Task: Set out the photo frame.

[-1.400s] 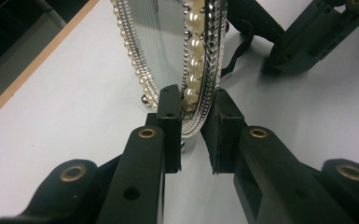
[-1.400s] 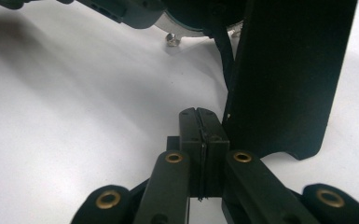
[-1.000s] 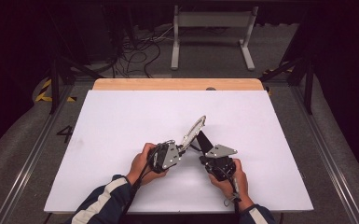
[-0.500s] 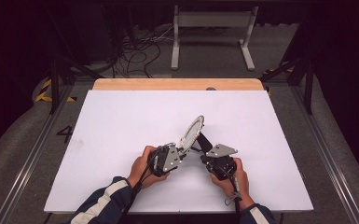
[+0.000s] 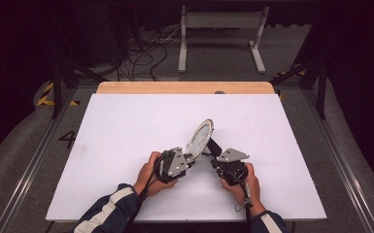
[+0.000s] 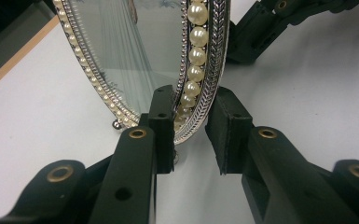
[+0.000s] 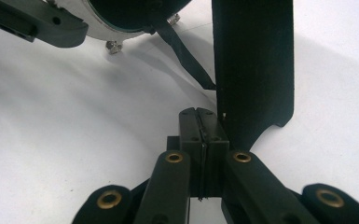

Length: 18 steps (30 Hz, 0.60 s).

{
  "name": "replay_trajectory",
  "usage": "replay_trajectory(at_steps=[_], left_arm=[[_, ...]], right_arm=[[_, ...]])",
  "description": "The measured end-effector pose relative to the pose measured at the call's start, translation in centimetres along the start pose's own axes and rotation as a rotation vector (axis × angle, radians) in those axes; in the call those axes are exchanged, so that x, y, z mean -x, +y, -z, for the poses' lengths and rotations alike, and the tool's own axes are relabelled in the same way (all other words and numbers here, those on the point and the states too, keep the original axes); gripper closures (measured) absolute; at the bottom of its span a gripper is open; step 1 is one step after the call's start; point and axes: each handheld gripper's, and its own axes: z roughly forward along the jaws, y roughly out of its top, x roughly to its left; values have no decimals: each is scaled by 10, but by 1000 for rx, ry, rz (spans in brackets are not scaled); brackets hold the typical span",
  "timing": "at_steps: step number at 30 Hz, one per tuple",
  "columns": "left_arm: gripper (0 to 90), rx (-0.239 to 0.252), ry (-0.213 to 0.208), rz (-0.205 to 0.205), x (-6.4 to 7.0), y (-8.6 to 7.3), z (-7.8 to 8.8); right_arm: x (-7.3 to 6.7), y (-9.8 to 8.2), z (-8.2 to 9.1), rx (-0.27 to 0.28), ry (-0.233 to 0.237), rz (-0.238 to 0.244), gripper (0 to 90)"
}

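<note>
Change: the left tongs [image 6: 191, 140] have just been opening, their pads easing off the rim of the mirror [image 5: 200, 136]; the mirror stands a little more upright than in the earlier high view, and both hands sit where they were.
Mirror: an oval one with a silver, pearl-trimmed frame [image 6: 196, 60], standing tilted on its lower edge near the middle front of the white desk [image 5: 126, 126], between the two hands.
Left tongs: parted around the bottom of the frame; the left pad [image 6: 163, 112] lies against the glass side, the right pad [image 6: 228, 126] stands just clear of the back, so the hold looks slack rather than clamped.
Why so: a loose bracket steadies the frame edge-on while its weight seems to pass to the prop behind.
Right tongs [image 7: 200, 126]: together, seemingly pinching the thin black ribbon [image 7: 186, 56] that runs from the mirror's back to the prop; whether the pads truly nip it I cannot tell for sure.
Prop: a black back leg [image 7: 254, 65], just beside the right tongs and reaching down to the desk.
Why so: probably drawn out behind the mirror so that it can stand alone.
Small feet: metal studs [image 7: 114, 46] under the frame rest on the desk.
</note>
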Motion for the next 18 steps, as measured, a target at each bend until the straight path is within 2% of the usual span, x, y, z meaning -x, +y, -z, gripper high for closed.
replay_trajectory(at_steps=[18], left_arm=[[712, 13, -17, 28, -1, -1, -4]], right_arm=[[17, -3, -6, 2, 17, -42, 900]])
